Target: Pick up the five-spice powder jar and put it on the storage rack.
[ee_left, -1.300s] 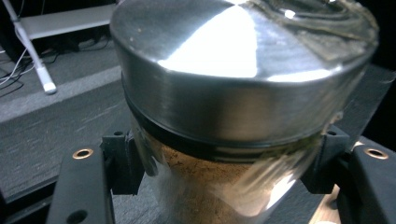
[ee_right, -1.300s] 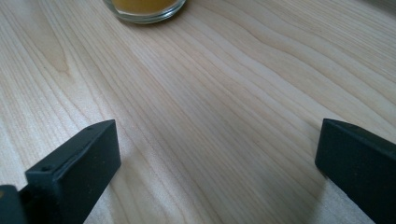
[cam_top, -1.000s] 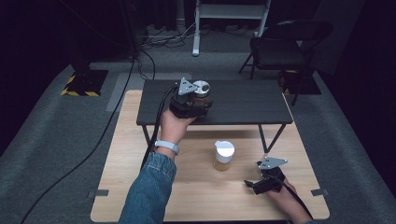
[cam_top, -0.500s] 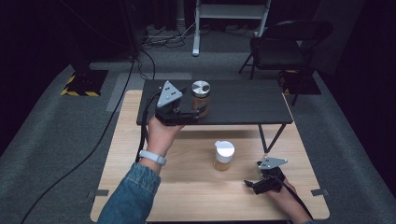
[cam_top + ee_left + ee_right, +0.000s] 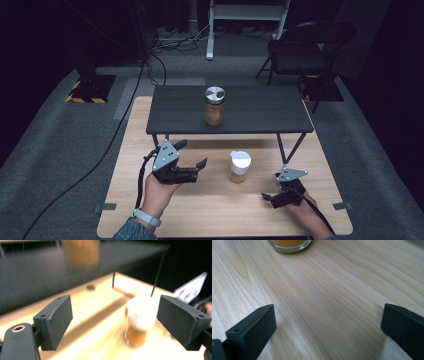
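A glass jar with a silver lid and brown contents stands on the dark low shelf; it is a blur at the top of the left gripper view. A white-lidded jar of amber contents stands on the wooden table. My left gripper hovers to the left of it. Its jaws have just been opening and are open with nothing gripped; the white-lidded jar shows ahead between them. My right gripper rests open at the front right, with that jar's base ahead.
The shelf's thin legs stand on the wooden table behind the white-lidded jar. A black cable trails off the left side. A dark folding chair and a yellow-striped base stand on the grey floor beyond.
My left gripper has let go of the silver-lidded jar on the shelf and come down and toward the person, to the wooden table. The right gripper has not moved.
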`<act>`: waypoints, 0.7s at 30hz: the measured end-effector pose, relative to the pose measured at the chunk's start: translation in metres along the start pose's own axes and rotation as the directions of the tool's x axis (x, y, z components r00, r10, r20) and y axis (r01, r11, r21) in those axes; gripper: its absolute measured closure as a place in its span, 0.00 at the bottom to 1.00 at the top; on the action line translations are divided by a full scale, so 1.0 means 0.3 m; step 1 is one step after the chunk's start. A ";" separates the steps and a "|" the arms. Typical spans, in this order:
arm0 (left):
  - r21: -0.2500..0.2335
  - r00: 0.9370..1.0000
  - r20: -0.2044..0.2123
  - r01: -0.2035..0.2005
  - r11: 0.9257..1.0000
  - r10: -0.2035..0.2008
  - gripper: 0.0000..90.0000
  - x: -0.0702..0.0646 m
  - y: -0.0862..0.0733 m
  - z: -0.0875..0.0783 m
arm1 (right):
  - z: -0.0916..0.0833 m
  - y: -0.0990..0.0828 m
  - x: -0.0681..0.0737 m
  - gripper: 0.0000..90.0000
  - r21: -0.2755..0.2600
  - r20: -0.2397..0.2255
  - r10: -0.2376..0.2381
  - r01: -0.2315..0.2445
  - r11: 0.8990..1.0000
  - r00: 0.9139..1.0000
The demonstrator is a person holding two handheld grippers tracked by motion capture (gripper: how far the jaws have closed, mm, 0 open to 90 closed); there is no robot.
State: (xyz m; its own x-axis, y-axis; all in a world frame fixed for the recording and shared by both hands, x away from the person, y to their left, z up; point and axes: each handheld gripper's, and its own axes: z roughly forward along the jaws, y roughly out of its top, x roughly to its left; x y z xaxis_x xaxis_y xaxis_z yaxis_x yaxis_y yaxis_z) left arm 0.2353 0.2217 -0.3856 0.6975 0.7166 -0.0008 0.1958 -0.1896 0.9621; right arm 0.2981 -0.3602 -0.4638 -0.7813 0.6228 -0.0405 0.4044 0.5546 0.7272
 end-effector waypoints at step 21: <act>0.277 1.000 -0.003 0.000 0.961 0.001 0.14 -0.029 -0.250 0.100 | 0.000 0.000 -0.001 0.00 0.000 -0.003 -0.003 0.003 1.000 1.000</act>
State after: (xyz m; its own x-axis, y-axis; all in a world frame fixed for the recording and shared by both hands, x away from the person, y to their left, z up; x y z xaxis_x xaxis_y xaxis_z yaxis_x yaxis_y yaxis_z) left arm 0.2350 0.2096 -0.4660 0.6959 0.7181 0.0010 0.3789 -0.3684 0.8489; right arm 0.2984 -0.3604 -0.4637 -0.7841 0.6194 -0.0401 0.4025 0.5565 0.7268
